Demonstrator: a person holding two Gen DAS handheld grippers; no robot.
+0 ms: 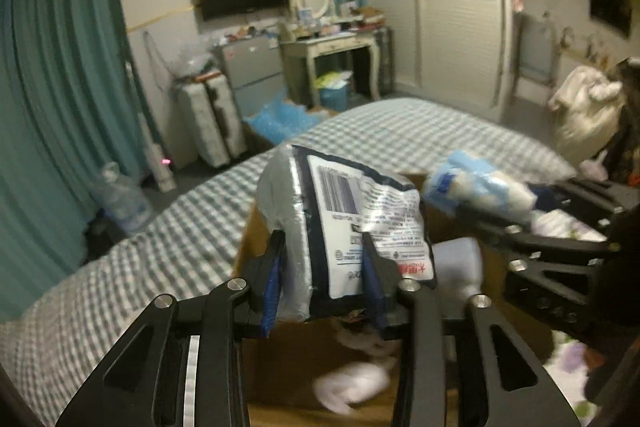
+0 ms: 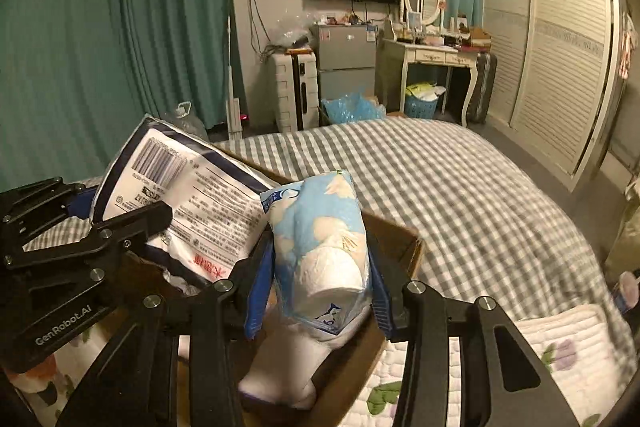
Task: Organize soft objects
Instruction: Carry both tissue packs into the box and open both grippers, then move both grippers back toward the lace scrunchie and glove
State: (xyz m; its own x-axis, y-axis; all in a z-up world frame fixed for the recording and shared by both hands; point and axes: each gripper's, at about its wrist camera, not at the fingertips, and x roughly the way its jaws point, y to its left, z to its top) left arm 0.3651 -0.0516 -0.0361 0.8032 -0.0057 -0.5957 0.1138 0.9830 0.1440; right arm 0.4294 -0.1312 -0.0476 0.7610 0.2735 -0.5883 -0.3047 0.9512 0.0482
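My left gripper (image 1: 324, 267) is shut on a white and navy plastic pack (image 1: 352, 223) with a barcode and holds it above an open cardboard box (image 1: 280, 351). The pack also shows in the right wrist view (image 2: 188, 195), with the left gripper (image 2: 120, 227) around it. My right gripper (image 2: 320, 287) is shut on a blue and white pack of tissue rolls (image 2: 324, 251) over the same box (image 2: 400, 239). That pack shows blurred in the left wrist view (image 1: 476, 183). White soft items (image 2: 288, 371) lie inside the box.
The box sits on a bed with a grey checked cover (image 2: 460, 183) and a floral quilt (image 2: 560, 347). Behind stand a dressing table (image 2: 432, 55), a small fridge (image 2: 344, 63), a suitcase (image 2: 292, 91), teal curtains and a wardrobe (image 2: 560, 59).
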